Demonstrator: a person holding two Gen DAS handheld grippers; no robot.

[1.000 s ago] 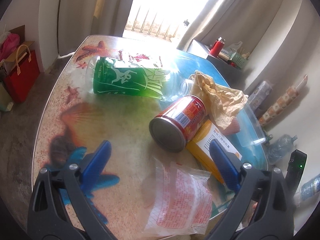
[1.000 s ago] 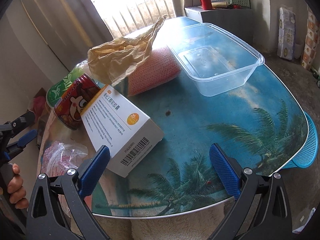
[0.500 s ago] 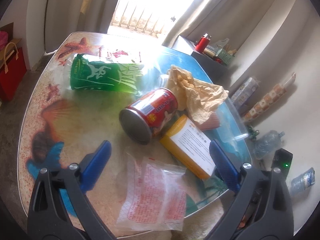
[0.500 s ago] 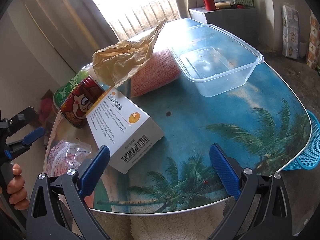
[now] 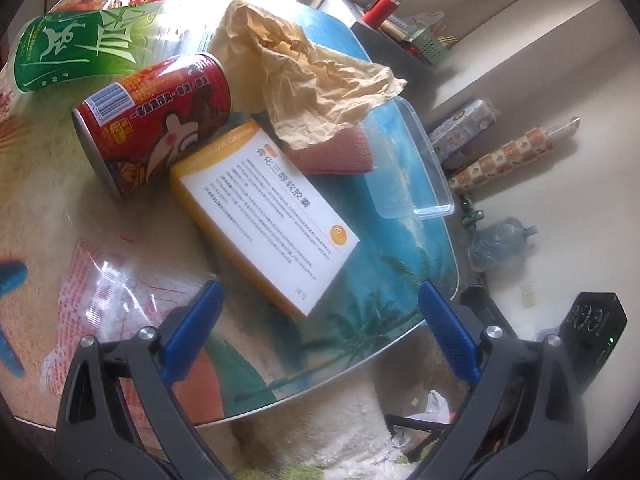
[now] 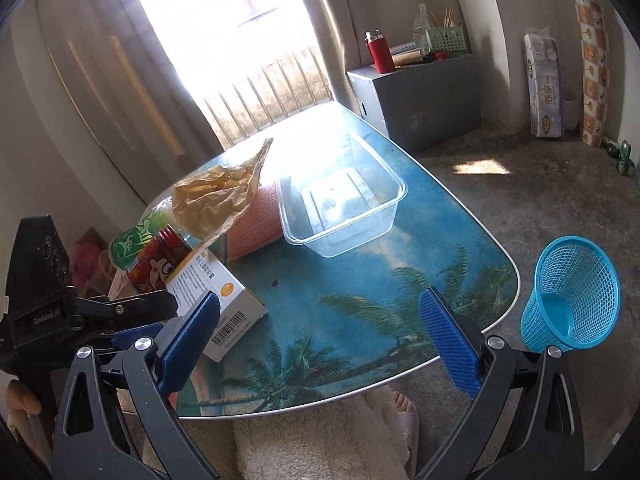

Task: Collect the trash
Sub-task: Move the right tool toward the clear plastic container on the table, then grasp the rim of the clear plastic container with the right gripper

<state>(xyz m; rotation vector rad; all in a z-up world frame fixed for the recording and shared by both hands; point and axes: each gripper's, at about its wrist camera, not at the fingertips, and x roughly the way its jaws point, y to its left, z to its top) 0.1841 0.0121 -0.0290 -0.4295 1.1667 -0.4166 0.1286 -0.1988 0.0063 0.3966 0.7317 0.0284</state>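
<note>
The medicine box (image 5: 264,212) lies flat on the worktop (image 5: 384,240), touching the red can (image 5: 156,120). Left gripper (image 5: 320,332) and right gripper (image 6: 320,332): fingers spread, empty. The box is likely light, stiff cardboard (crushable); grip across its narrow sides

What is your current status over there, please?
Both tongs, left and right, open, empty. White-and-orange cardboard medicine box nearest left. Red drink can touches it.
</note>
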